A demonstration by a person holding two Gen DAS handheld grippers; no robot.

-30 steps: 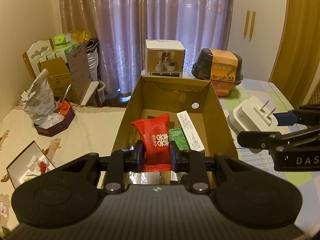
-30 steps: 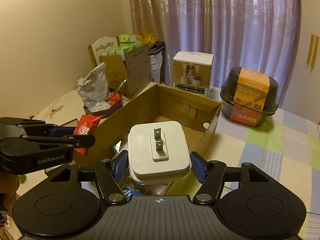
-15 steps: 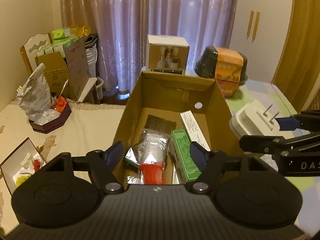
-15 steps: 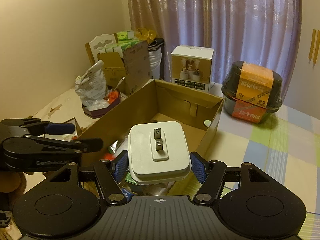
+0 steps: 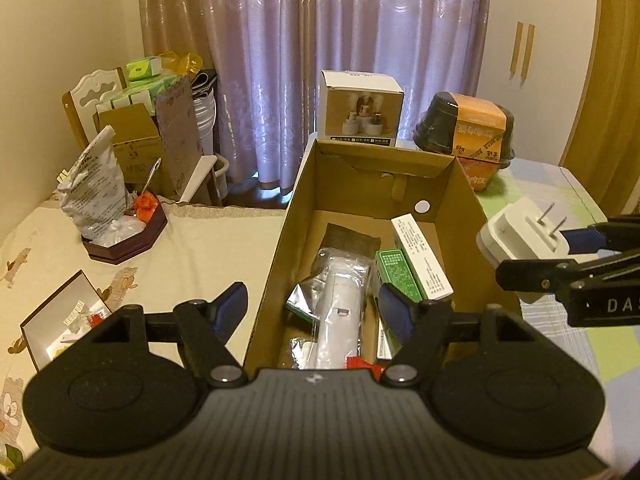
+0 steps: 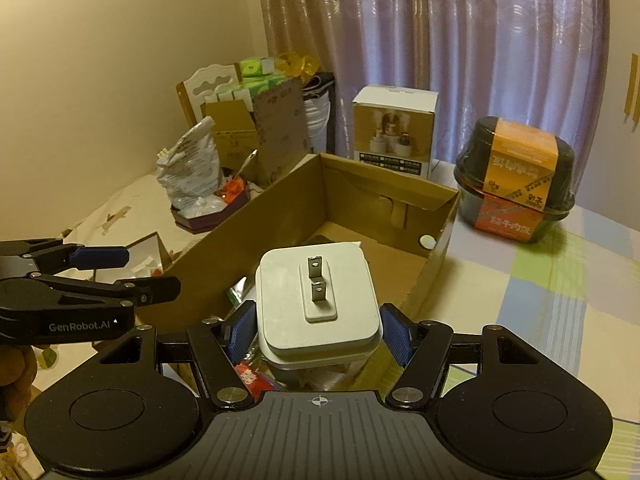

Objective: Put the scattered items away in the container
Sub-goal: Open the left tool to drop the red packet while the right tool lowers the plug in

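Purple curtains (image 5: 320,60) are hanging behind the table where the left gripper (image 5: 312,312) is hovering wide apart over the cardboard box (image 5: 276,248), while the right gripper (image 6: 318,330) is clamping the white plug adapter (image 6: 316,300) above the box's near end.

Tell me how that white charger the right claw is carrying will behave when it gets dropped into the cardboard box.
The white charger looks like a rigid plastic block, so it should keep its shape in the right claw. Its smooth sides could slip if the grip eases. It is probably dense for its size, and may land hard on the crinkly packets in the cardboard box.
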